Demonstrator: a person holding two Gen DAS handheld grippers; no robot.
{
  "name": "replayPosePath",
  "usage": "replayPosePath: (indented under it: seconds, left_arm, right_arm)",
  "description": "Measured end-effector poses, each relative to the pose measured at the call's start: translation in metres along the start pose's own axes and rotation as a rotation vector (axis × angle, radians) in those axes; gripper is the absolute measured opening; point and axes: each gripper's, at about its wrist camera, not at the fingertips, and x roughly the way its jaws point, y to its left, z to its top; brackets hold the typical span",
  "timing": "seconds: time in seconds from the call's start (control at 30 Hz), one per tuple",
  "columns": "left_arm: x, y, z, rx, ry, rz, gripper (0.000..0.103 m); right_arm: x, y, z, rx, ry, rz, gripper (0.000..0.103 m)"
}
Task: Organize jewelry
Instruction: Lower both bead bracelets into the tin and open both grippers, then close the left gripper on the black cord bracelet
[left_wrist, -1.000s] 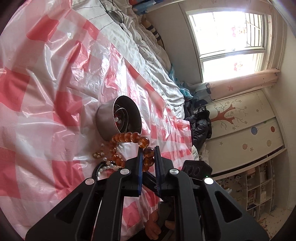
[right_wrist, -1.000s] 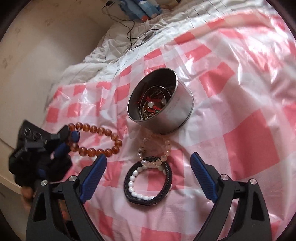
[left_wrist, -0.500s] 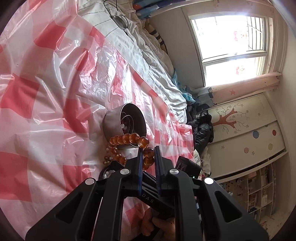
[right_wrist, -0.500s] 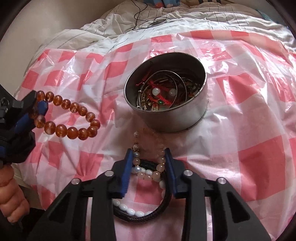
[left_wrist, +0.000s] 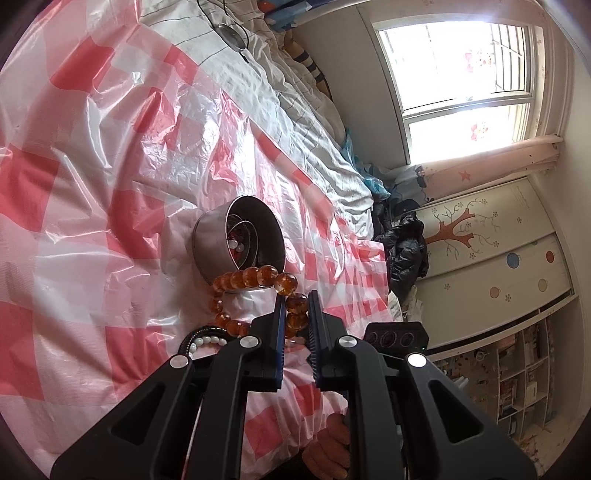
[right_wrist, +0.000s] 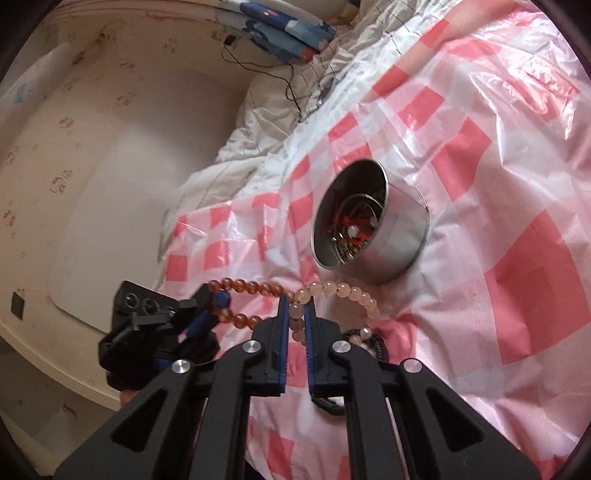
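A: Your left gripper (left_wrist: 297, 314) is pinching the amber bead bracelet (left_wrist: 255, 278) between nearly shut pads, and you are letting the loop hang just in front of the round metal tin (left_wrist: 236, 240), probably so it can drop among the bangles already inside.

B: And the right one?

A: Your right gripper (right_wrist: 296, 314) is clamping the pale pink bead bracelet (right_wrist: 343, 290), lifted just short of the tin (right_wrist: 402, 236). A second ago those jaws were standing wide above the pile; now they are closed on that strand.

B: What are you leaving behind?

A: The black cord bracelet (right_wrist: 376, 345) with white pearls is lying on the checked plastic sheet (right_wrist: 517, 295), nearer you than the tin.
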Motion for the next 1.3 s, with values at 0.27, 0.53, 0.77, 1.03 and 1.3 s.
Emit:
replayPosePath:
  seconds: [0.27,0.53,0.77,1.03,1.3]
  left_arm:
    - [0.022,-0.016,0.007,0.033,0.011,-0.030,0.010]
    - [0.056,-0.012,0.025,-0.017,-0.005,-0.095,0.011]
    - [0.063,-0.024,0.030,0.069,-0.052,0.253,0.048]
    - [0.027,-0.015,0.029,0.125,-0.091,0.354,0.064]
    - [0.011,-0.031,0.014,0.320,-0.116,0.536,0.068]
  right_arm:
    - [-0.015,0.027,0.017,-0.090,-0.078,0.059,0.009]
    - [-0.003,0.035,0.048,-0.150,-0.102,-0.017,0.009]
    - [0.040,0.010,0.069,-0.134,-0.019,-0.216,0.059]
    - [0.048,0.000,0.063,-0.089,0.038,-0.116,0.067]
    - [0.035,0.001,0.056,-0.081,-0.001,-0.104,0.071]
